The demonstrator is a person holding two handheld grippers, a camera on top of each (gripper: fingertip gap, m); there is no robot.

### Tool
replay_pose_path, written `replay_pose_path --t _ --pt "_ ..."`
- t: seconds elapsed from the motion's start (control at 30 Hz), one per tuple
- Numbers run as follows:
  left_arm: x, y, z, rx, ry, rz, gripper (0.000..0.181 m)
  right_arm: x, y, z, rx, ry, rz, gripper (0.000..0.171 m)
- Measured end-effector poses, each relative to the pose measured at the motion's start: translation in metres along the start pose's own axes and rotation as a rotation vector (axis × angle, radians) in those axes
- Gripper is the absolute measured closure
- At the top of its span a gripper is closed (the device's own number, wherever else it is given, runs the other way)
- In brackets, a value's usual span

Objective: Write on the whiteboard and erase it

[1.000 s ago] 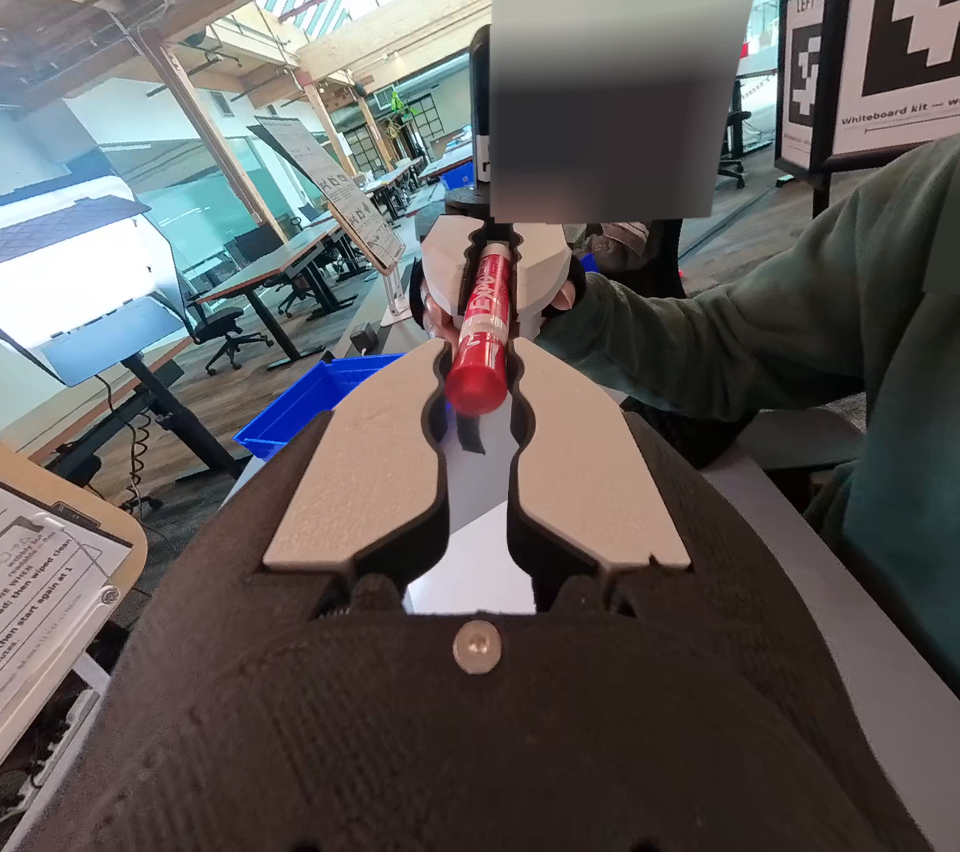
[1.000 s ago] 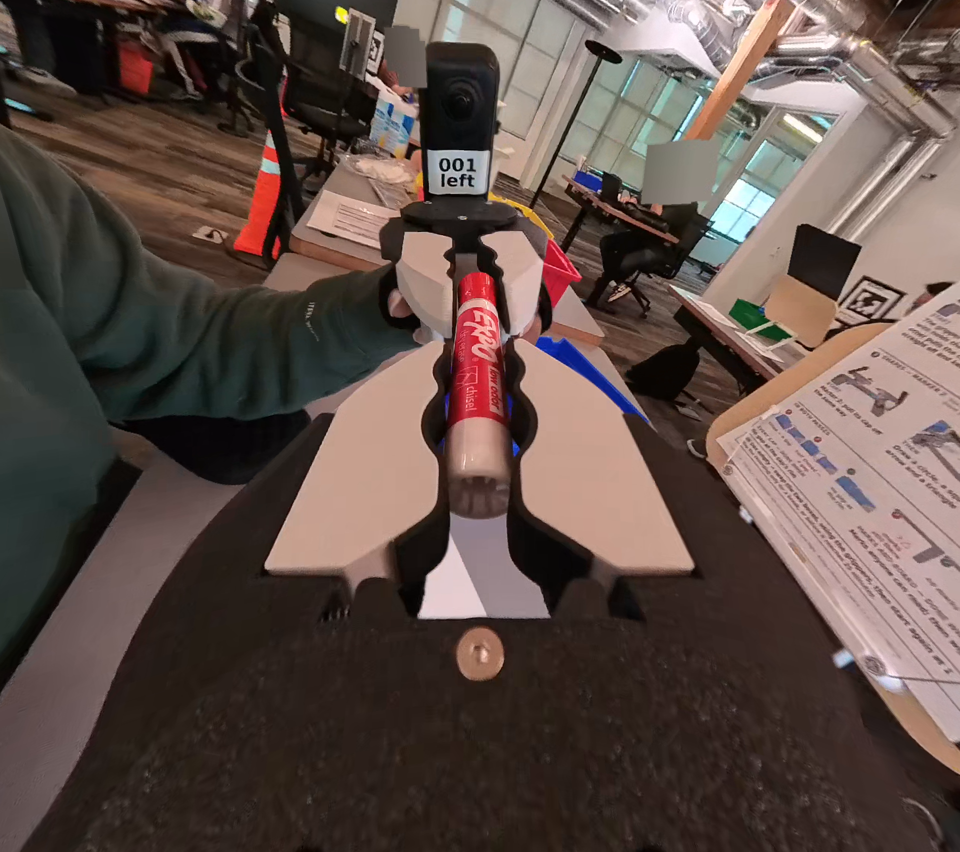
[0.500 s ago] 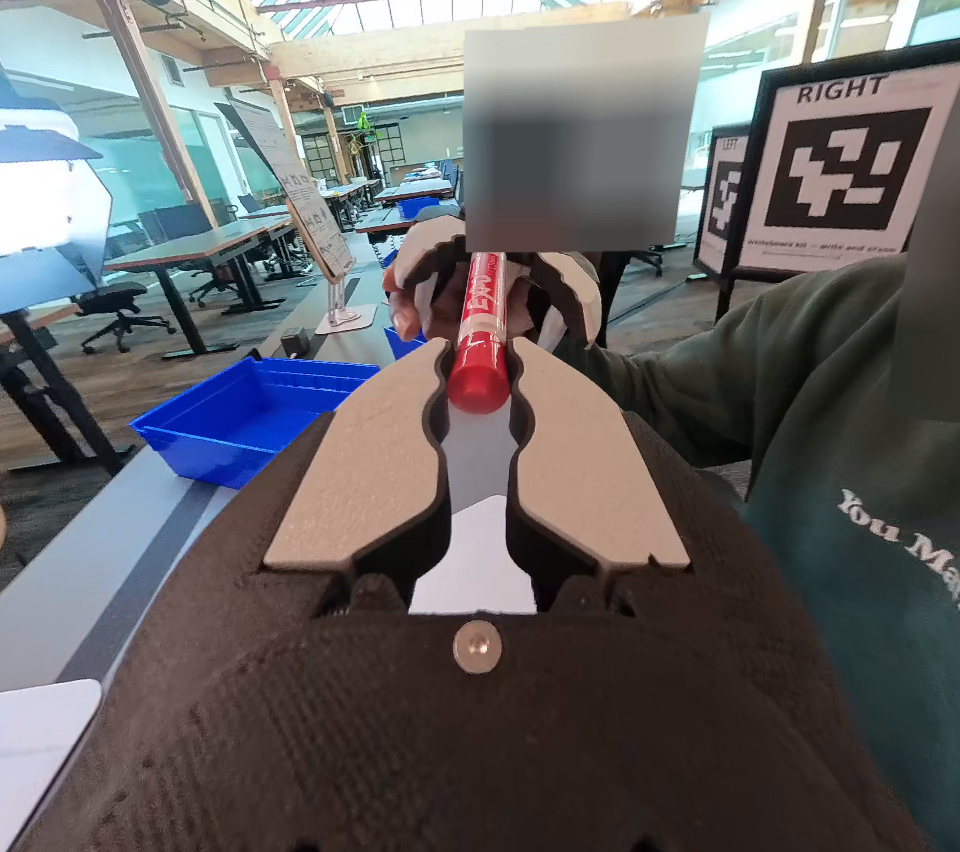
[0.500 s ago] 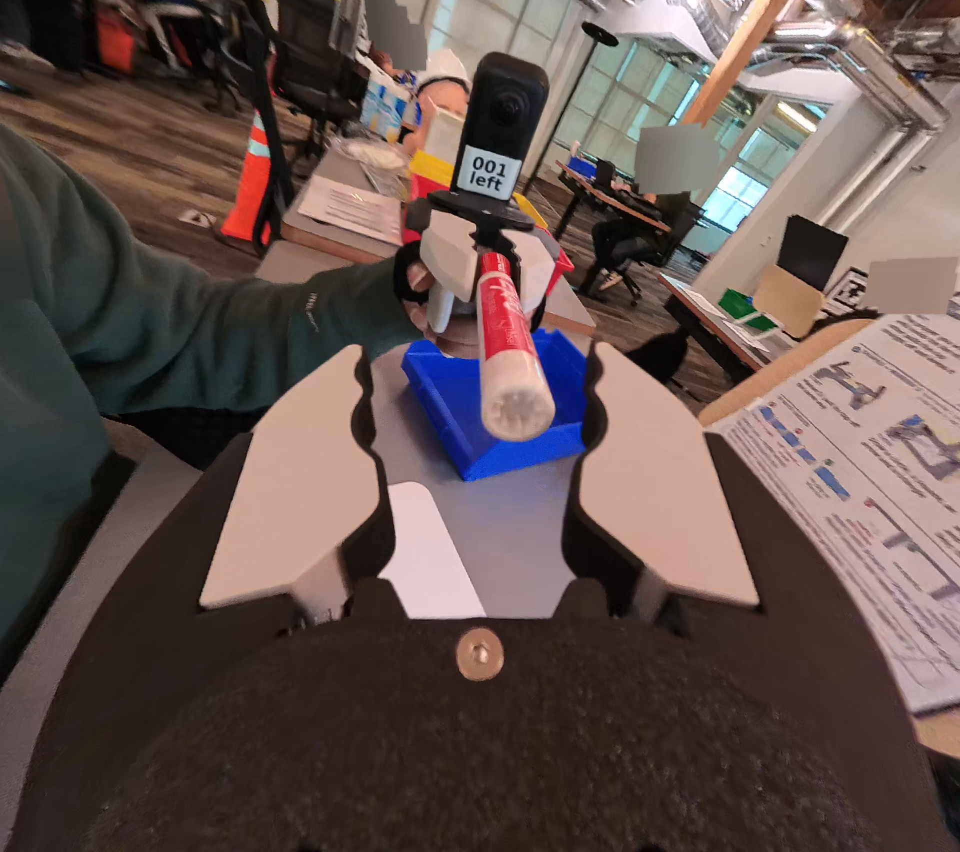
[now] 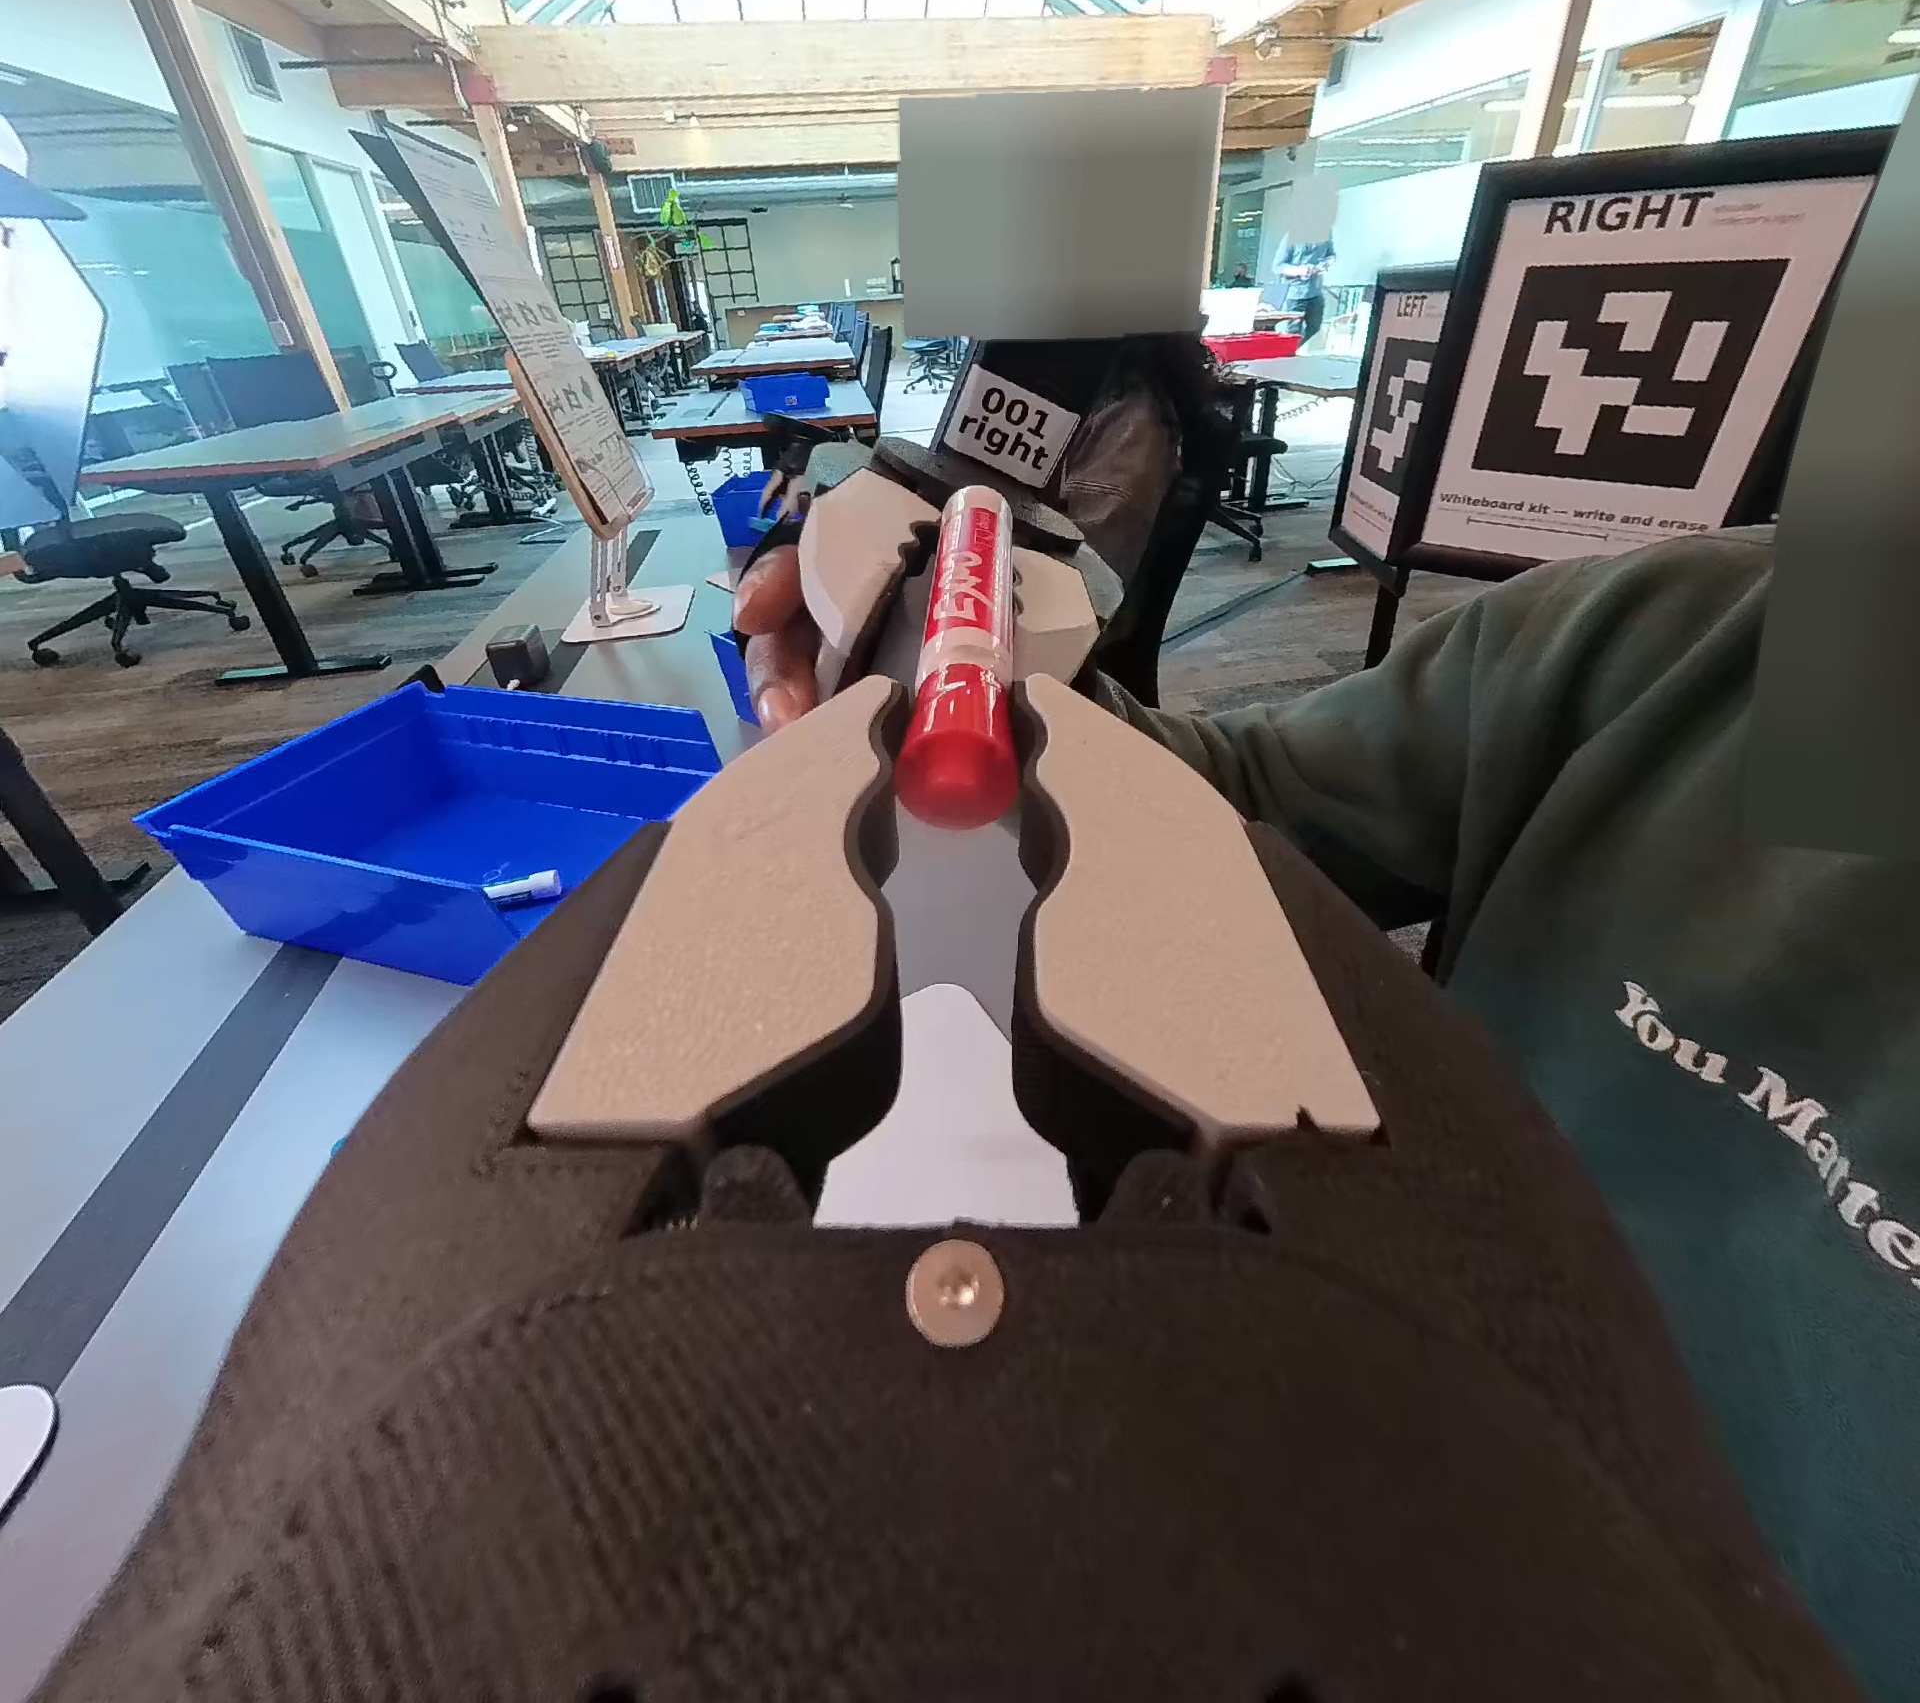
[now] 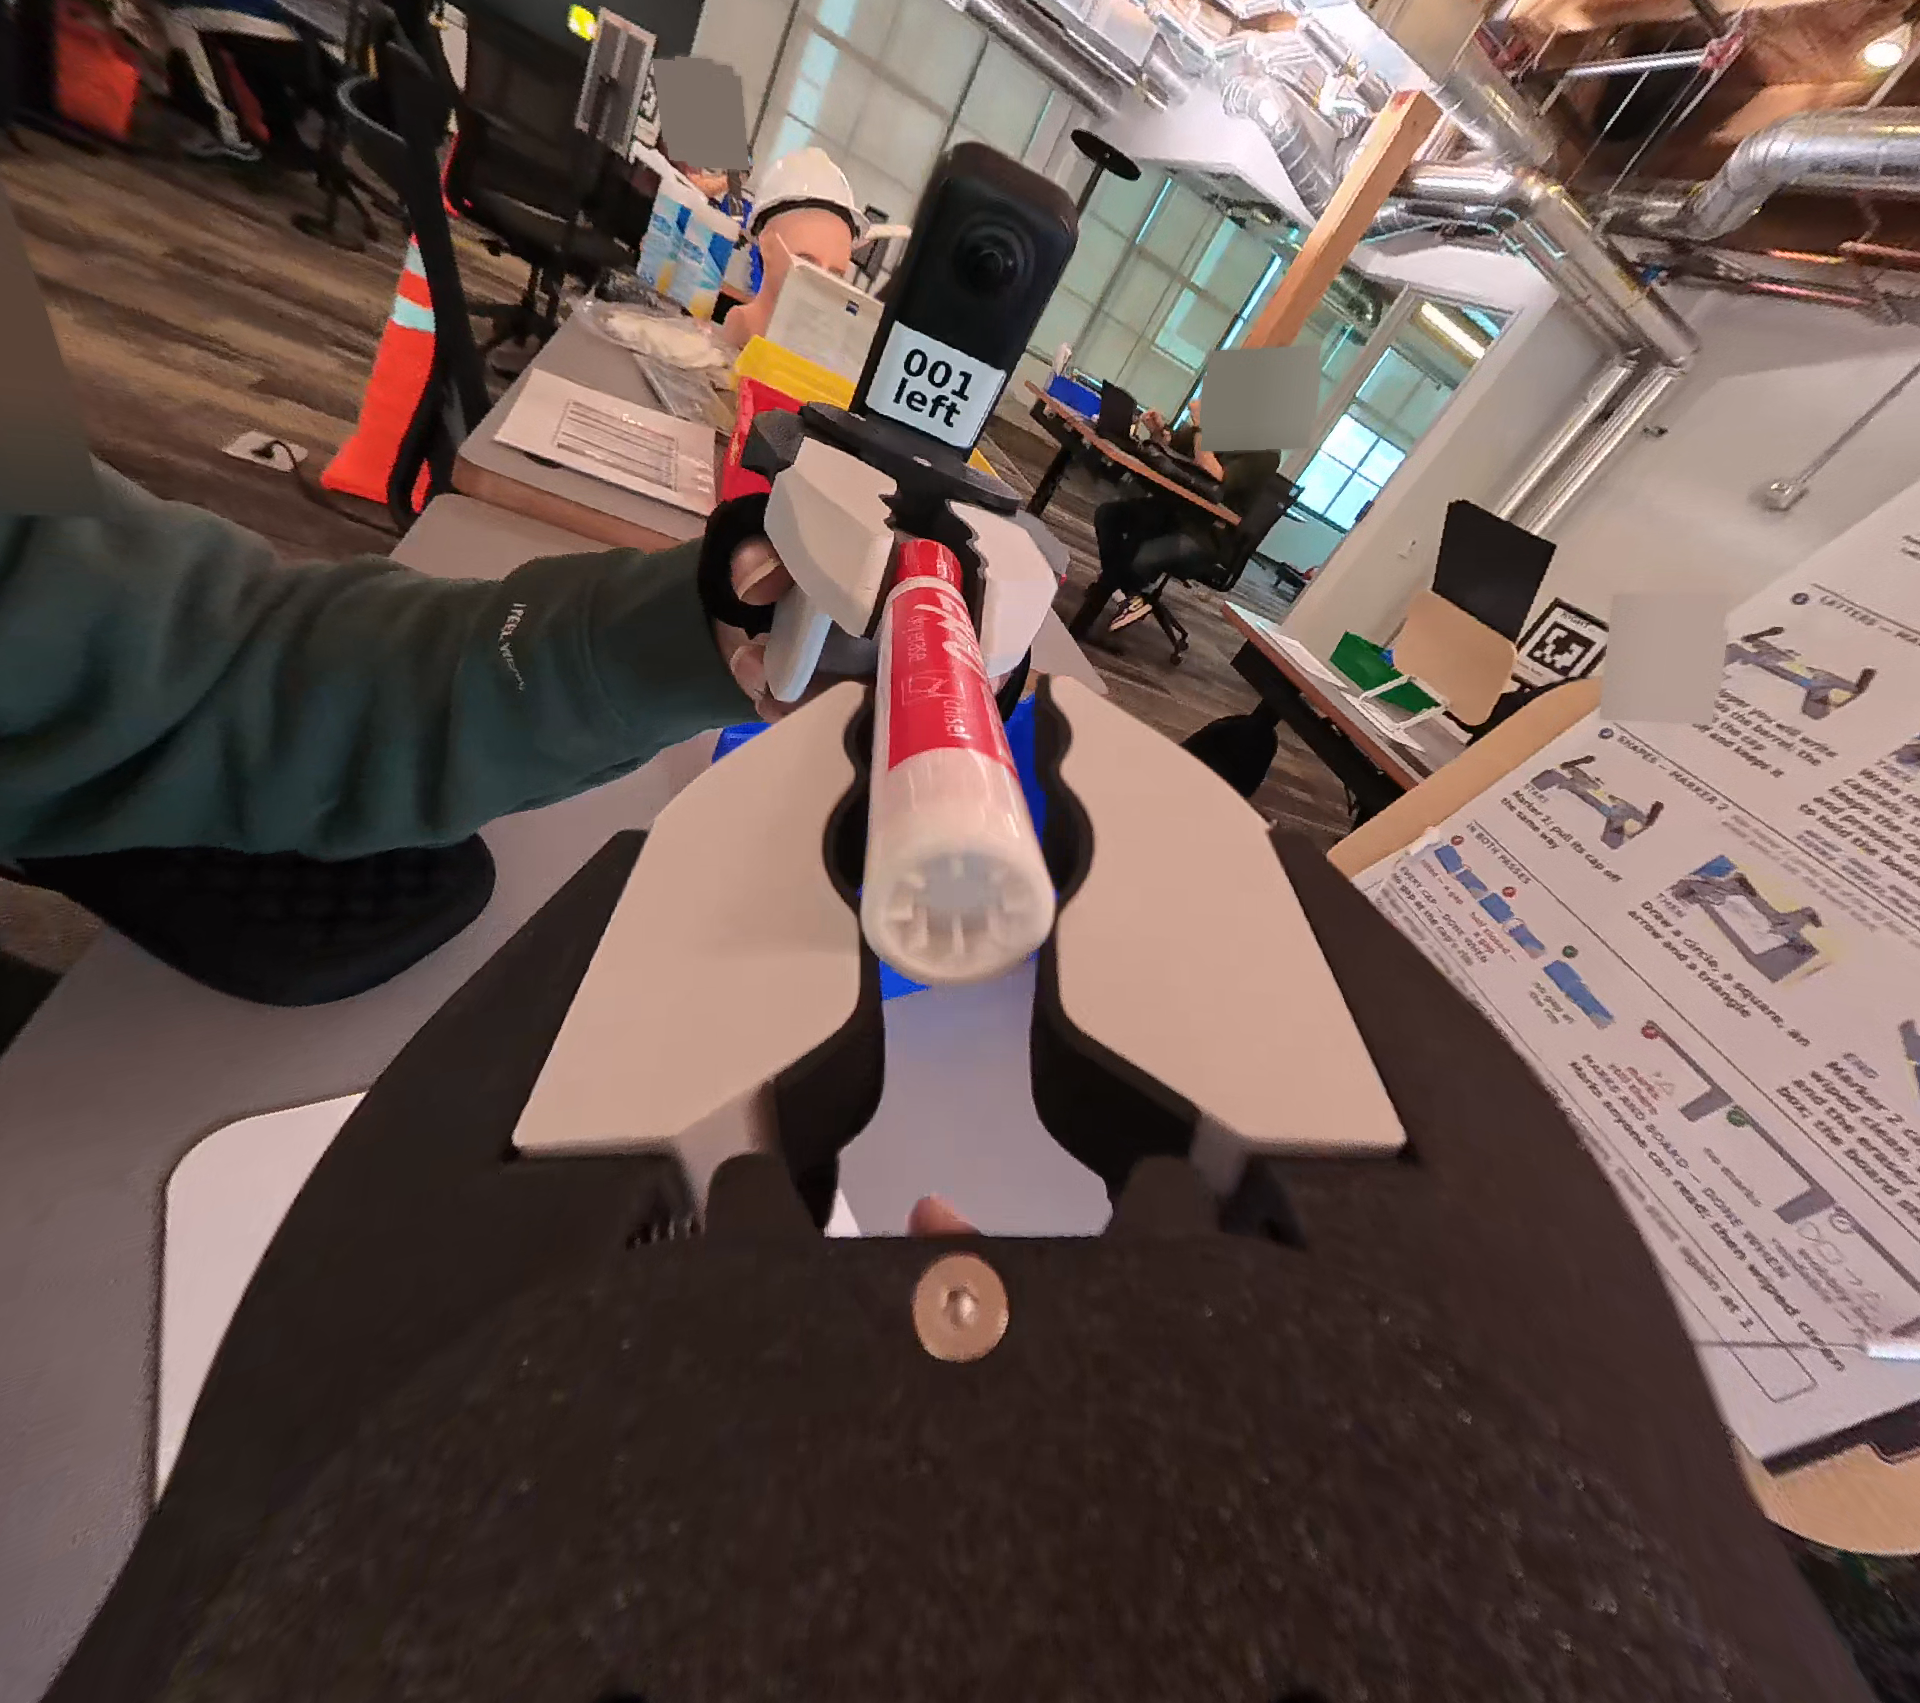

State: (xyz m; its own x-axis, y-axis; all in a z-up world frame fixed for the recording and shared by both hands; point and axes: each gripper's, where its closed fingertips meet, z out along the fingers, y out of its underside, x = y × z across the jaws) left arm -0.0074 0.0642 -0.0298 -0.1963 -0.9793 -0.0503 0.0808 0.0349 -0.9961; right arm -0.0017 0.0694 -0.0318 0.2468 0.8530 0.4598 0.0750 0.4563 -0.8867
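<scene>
Left gripper (image 5: 956,744) on marker (image 5: 961,666) (blue bin (image 5: 416,822) alongside)

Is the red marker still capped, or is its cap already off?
Capped. The red cap sits on the marker, clamped by the left gripper; no tip shows.

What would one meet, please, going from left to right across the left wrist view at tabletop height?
Blue plastic bin → tilted wooden clipboard stand → red-capped dry-erase marker held at the left gripper → person's green sleeve → black-framed marker sign.
</scene>
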Motion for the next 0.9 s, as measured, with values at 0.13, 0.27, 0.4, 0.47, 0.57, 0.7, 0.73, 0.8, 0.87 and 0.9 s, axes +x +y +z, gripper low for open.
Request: replay_pose_path --t 0.13,0.27,0.4,0.47,0.57,0.7,0.73,0.8,0.87,0.9 --pt "0.001 0.001 -0.001 -0.002 0.018 -0.027 0.162 -0.005 0.002 0.002 0.003 -0.024 0.03 0.148" --pt "0.003 0.004 0.0 -0.029 0.022 -0.032 0.162 -0.007 0.006 0.005 -0.024 -0.021 -0.004 0.149" --pt "0.004 0.01 0.002 -0.067 0.031 -0.059 0.162 -0.01 0.012 0.01 -0.055 -0.023 -0.039 0.142" --pt "0.003 0.014 0.003 -0.081 0.036 -0.077 0.162 -0.013 0.015 0.012 -0.078 -0.029 -0.053 0.135" --pt "0.003 0.019 0.007 -0.093 0.049 -0.096 0.162 -0.017 0.017 0.016 -0.104 -0.034 -0.072 0.127" --pt "0.004 0.018 0.009 -0.059 0.08 -0.136 0.162 -0.017 0.017 0.015 -0.122 -0.021 -0.101 0.126" --pt "0.003 0.019 0.01 -0.06 0.077 -0.14 0.162 -0.017 0.017 0.014 -0.123 -0.02 -0.101 0.127" --pt "0.002 0.02 0.011 -0.065 0.067 -0.151 0.162 -0.015 0.019 0.013 -0.123 -0.016 -0.104 0.129" --pt "0.002 0.022 0.012 -0.07 0.06 -0.168 0.162 -0.015 0.019 0.012 -0.12 -0.019 -0.097 0.131" --pt "0.002 0.023 0.013 -0.074 0.06 -0.178 0.162 -0.014 0.019 0.011 -0.118 -0.019 -0.096 0.132"
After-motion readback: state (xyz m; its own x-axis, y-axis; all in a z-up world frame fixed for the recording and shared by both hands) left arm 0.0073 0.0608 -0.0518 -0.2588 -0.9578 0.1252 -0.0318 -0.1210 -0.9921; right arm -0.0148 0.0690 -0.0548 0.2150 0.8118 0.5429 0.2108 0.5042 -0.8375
